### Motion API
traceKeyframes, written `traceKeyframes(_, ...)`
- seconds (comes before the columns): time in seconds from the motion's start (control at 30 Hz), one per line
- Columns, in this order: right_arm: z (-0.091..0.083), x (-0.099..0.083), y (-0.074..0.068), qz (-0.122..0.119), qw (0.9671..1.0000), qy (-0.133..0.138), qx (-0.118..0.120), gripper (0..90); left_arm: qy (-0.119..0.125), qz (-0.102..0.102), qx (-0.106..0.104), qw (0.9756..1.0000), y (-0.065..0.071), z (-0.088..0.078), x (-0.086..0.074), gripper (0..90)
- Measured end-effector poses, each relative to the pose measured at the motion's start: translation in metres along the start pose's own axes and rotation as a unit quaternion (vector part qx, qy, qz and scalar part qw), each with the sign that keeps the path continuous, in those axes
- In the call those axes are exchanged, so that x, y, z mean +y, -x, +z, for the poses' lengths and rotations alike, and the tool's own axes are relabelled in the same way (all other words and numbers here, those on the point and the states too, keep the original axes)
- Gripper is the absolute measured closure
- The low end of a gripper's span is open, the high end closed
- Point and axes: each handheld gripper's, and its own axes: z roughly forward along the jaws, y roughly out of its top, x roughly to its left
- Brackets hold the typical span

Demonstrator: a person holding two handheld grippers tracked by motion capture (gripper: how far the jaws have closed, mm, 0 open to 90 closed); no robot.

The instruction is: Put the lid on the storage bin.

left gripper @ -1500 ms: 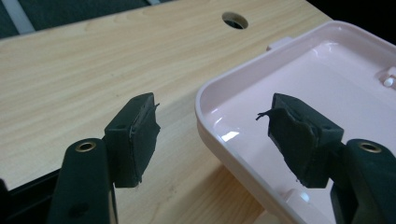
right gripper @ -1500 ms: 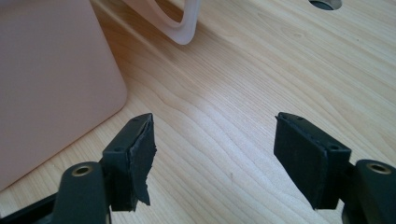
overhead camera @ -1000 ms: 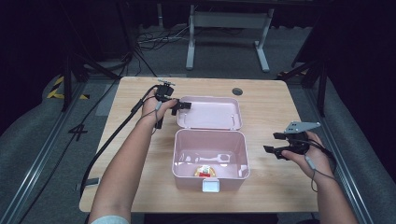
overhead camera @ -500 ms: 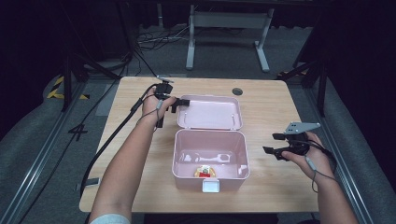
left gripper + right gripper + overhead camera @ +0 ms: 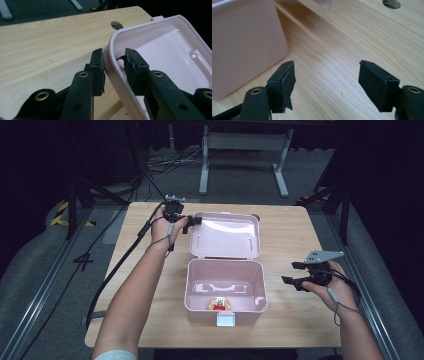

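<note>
The left gripper [image 5: 189,224] has just been closing its jaws and now pinches the left rim of the pink lid [image 5: 226,236], which lies tilted open behind the pink box [image 5: 224,287] at the table's [image 5: 290,227] middle. Inside the box sits a small toy figure [image 5: 218,303]. The right gripper [image 5: 292,273], jaws wide apart and holding nothing, hovers just right of the box.

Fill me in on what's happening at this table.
A person works a pink box that stands open on the wooden table. The left gripper has just been closing on the rim of the lid. The right gripper hangs open beside the box. A small toy figure lies inside.
</note>
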Motion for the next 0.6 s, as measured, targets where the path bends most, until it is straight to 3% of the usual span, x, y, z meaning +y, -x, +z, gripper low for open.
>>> traceKeyframes(0.6,-0.002,0.003,-0.002,-0.002,1.0,0.007,0.002,30.3,0.03,0.054,0.02,0.9979,0.021,-0.024,0.014,72.2)
